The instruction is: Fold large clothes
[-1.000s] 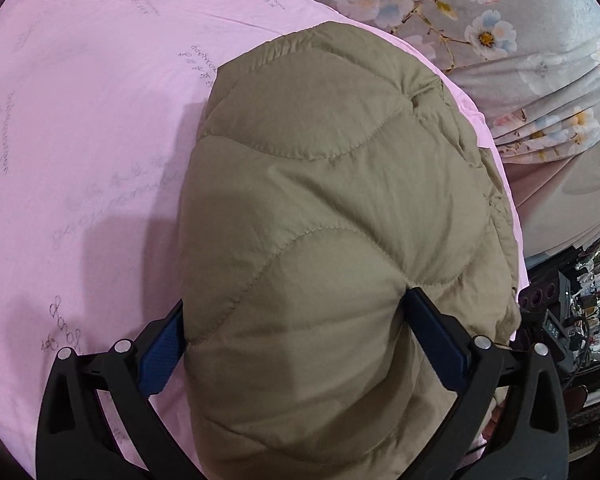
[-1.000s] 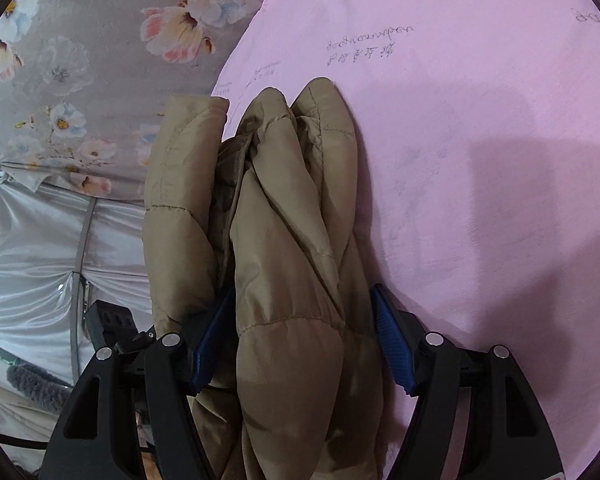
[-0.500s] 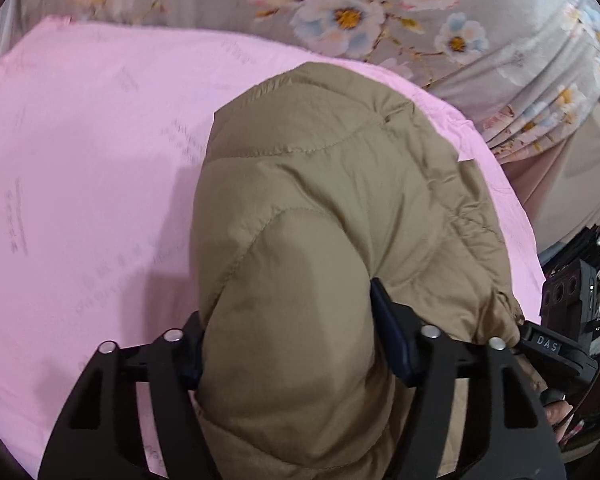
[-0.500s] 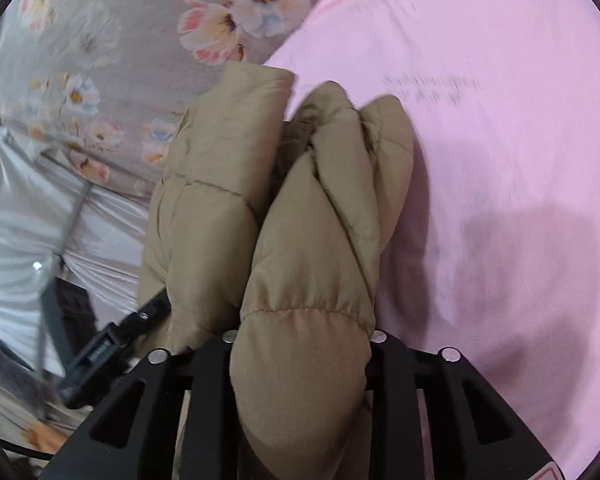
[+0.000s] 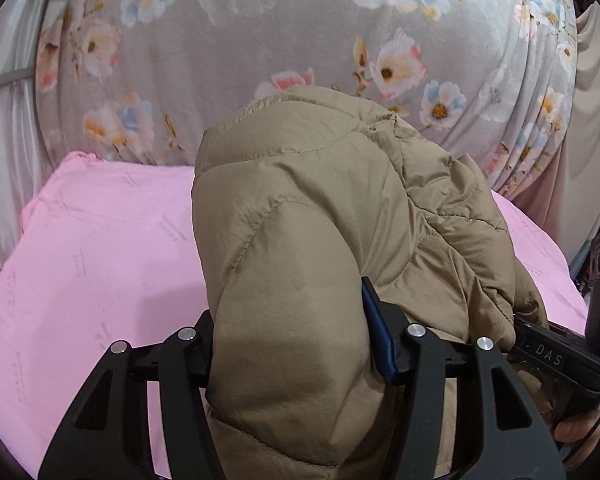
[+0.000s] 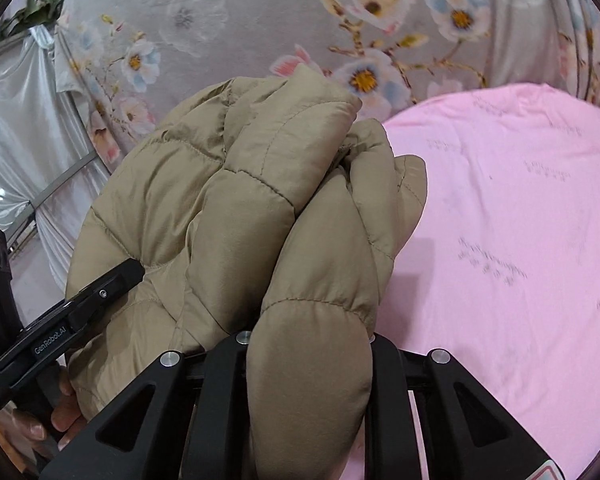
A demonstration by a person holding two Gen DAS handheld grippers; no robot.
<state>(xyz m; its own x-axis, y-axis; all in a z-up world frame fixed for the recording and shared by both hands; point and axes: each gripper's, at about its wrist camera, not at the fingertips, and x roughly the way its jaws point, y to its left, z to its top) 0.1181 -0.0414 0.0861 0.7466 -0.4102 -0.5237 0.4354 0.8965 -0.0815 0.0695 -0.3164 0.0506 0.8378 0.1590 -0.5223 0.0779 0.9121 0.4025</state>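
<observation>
Fingers (image 5: pixel 374 336) of both grippers pinch thick folds of the puffy quilted tan jacket (image 5: pixel 320 216), seemingly above the smooth pink sheet (image 6: pixel 500 240)

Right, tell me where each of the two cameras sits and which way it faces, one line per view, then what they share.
Left wrist: sits on the left gripper, looking forward along its fingers over the tan puffer jacket to the pink sheet and floral curtain; the right gripper and a fingertip show at the right edge.
Right wrist: sits on the right gripper, facing the same jacket, sheet and curtain; the left gripper and fingers show at the left.
Shared: jacket, sheet, curtain, and each other's gripper.
</observation>
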